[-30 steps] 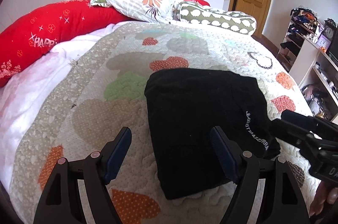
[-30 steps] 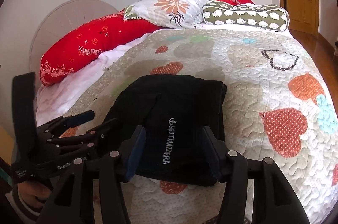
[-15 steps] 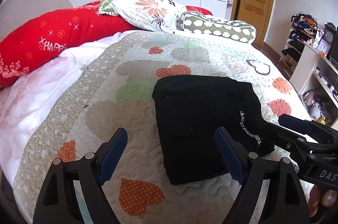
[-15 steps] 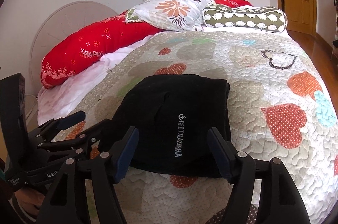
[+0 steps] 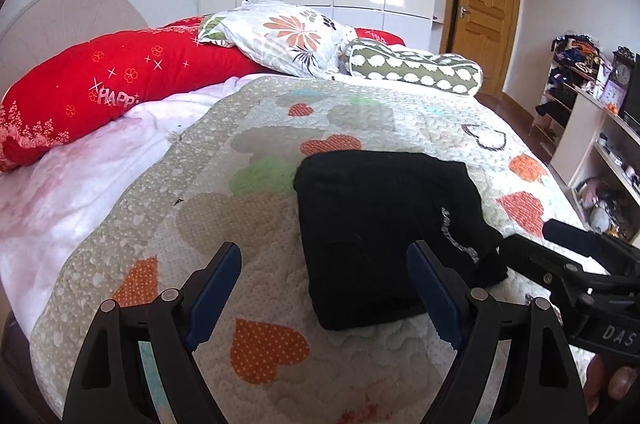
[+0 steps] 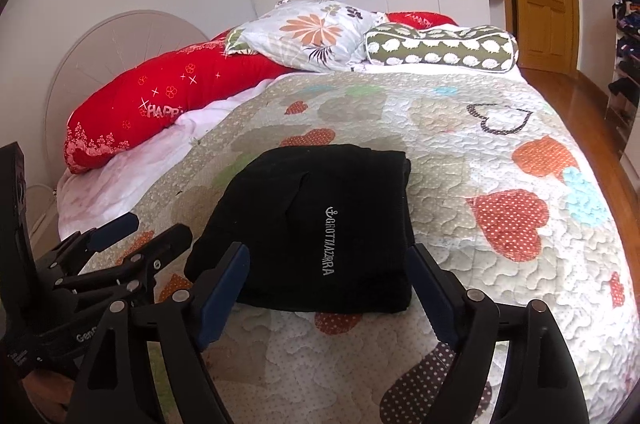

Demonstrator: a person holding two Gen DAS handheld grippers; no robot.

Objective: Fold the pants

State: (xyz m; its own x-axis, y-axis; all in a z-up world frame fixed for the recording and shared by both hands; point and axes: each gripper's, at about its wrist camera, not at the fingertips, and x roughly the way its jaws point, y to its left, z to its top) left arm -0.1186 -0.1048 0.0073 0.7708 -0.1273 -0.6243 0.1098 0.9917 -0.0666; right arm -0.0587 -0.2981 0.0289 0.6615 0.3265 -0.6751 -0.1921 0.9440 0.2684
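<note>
The black pants (image 5: 384, 224) lie folded into a compact rectangle on the heart-patterned quilt (image 5: 256, 264), white lettering on top. My left gripper (image 5: 322, 264) hovers open just short of their near left corner, with nothing between its blue pads. In the right wrist view the pants (image 6: 320, 224) lie straight ahead. The right gripper (image 6: 328, 256) is drawn back from their near edge; its jaws are opening and the pads touch no cloth. Each gripper shows in the other's view: the right gripper (image 5: 560, 248) at the right edge, the left gripper (image 6: 132, 236) at the left.
A long red bolster (image 5: 104, 96), a floral pillow (image 5: 288, 36) and a green patterned bolster (image 5: 412, 72) line the head of the bed. A wooden door (image 5: 480, 12) and cluttered shelves (image 5: 592, 112) stand to the right. Pink sheet (image 5: 72, 184) shows left of the quilt.
Both grippers have drawn back from the pants and risen slightly. The right gripper's jaws have widened. The pants lie still on the quilt.
</note>
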